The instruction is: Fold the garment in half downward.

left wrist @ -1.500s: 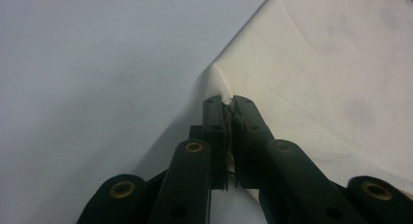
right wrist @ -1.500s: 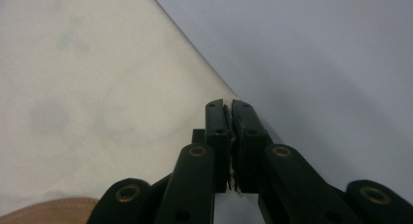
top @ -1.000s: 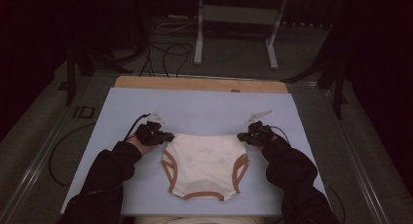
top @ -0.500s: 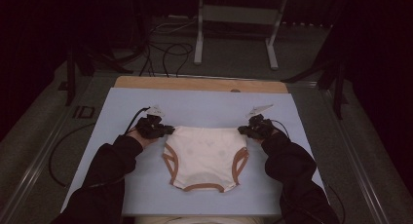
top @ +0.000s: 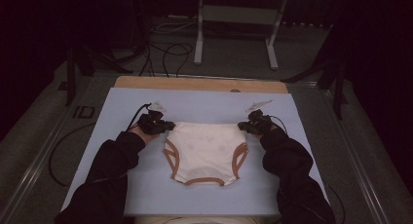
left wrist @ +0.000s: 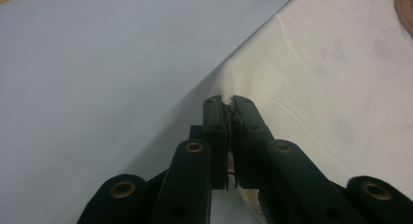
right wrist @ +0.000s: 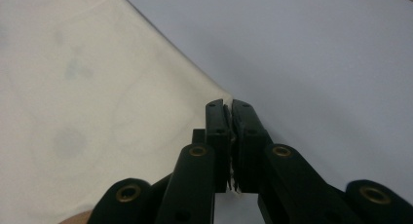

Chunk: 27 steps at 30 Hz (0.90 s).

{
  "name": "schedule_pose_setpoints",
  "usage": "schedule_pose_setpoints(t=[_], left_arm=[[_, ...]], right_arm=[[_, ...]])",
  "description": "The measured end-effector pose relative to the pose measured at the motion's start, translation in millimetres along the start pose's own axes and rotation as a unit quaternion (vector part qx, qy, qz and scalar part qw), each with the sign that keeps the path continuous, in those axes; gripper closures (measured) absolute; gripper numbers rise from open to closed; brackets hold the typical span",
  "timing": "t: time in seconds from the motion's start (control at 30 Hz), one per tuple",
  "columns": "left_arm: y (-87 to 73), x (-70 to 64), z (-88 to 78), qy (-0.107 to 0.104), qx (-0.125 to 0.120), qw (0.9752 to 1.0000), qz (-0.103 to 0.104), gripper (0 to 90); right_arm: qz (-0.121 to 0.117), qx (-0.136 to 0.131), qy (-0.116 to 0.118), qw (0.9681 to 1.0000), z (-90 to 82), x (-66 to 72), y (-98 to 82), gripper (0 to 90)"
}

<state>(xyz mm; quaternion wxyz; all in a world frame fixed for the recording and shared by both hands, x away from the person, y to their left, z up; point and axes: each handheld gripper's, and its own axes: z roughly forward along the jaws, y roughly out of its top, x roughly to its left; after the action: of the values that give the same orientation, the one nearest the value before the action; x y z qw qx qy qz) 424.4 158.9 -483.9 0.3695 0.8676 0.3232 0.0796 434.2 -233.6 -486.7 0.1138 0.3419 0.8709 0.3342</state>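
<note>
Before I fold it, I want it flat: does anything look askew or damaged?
Nothing stands out. The cream brown-trimmed underpants lie flat on the pale blue mat, both waist corners pinched by the left gripper and right gripper.

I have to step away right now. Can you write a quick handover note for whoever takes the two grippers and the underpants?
Left gripper: shut on the left waist corner of the cream underpants.
Right gripper: shut on the right waist corner.
Underpants lie on the light blue mat, waistband on the far side and pulled taut between the grippers, brown-trimmed leg openings towards the person.
Done: both corners gripped, garment spread out.
Left: probably folding; nothing is folded yet.
</note>
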Motion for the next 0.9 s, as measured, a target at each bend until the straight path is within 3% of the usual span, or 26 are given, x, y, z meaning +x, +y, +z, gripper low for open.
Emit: schedule_pose_setpoints(t=[0.37, 0.53, 0.9], left_arm=[[6.7, 5.2, 9.7, 0.009, 0.007, 0.9999, -0.004, 85.8], [5.3, 8.0, 13.3, 0.010, 0.008, 0.9998, -0.013, 85.8], [2.1, 14.5, 25.9, 0.015, 0.018, 0.9992, -0.034, 85.6]], right_arm=[[0.019, 0.012, -0.007, 0.9997, 10.0, -11.3, 1.0, 87.0], [0.014, 0.012, -0.010, 0.9998, 12.1, -14.3, 3.8, 86.9], [0.029, 0.025, -0.006, 0.9993, 23.7, -19.0, 0.4, 86.5]])
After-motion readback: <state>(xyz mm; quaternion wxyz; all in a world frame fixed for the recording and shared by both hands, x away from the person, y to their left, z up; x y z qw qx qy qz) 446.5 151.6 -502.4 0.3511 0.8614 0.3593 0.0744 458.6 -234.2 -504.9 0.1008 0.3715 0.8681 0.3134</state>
